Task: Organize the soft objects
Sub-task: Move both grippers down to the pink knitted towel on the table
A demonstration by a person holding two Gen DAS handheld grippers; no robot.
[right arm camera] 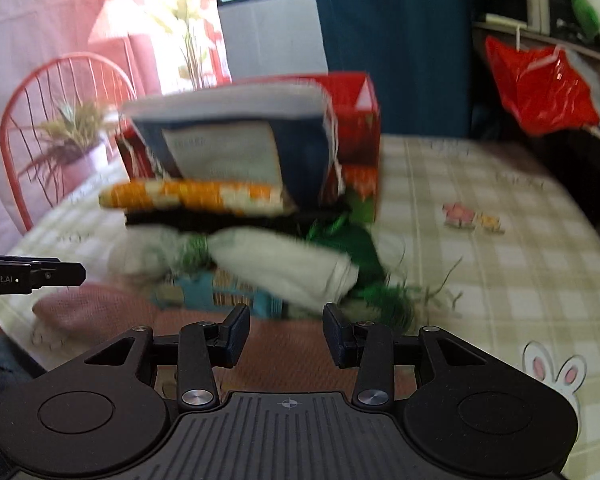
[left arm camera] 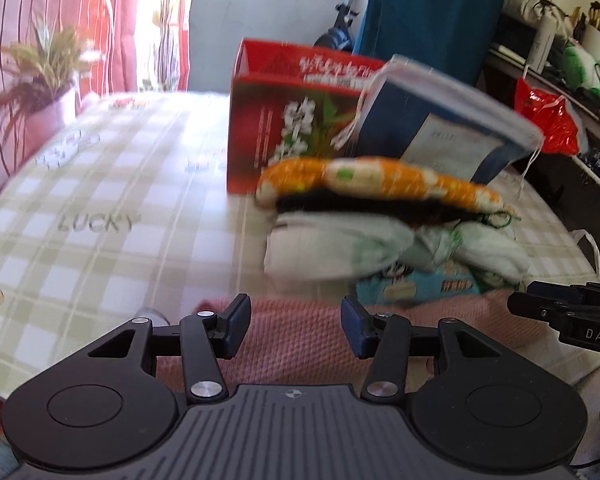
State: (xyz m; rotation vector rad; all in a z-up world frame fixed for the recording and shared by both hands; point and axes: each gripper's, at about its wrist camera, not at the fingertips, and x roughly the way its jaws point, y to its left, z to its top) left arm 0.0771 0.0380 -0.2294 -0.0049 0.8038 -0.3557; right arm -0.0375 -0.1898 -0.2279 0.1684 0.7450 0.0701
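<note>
free: checked table [left arm camera: 100, 184] left | blocked: stack [left arm camera: 380, 216], red box [left arm camera: 268, 120] behind

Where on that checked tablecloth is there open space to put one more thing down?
Free: the checked tablecloth left of the red box, toward the potted plant; also the stretch right of the pile, past the green yarn. Crowded: the middle, where the orange knit piece, white bundle and pink cloth lie.

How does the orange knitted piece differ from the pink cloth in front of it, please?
The orange knitted piece carries white patches and sits on top of the pile; the pink cloth is plain and lies flat on the table. The orange piece is narrow and long; the pink cloth spreads wider. Both look knitted and soft.
</note>
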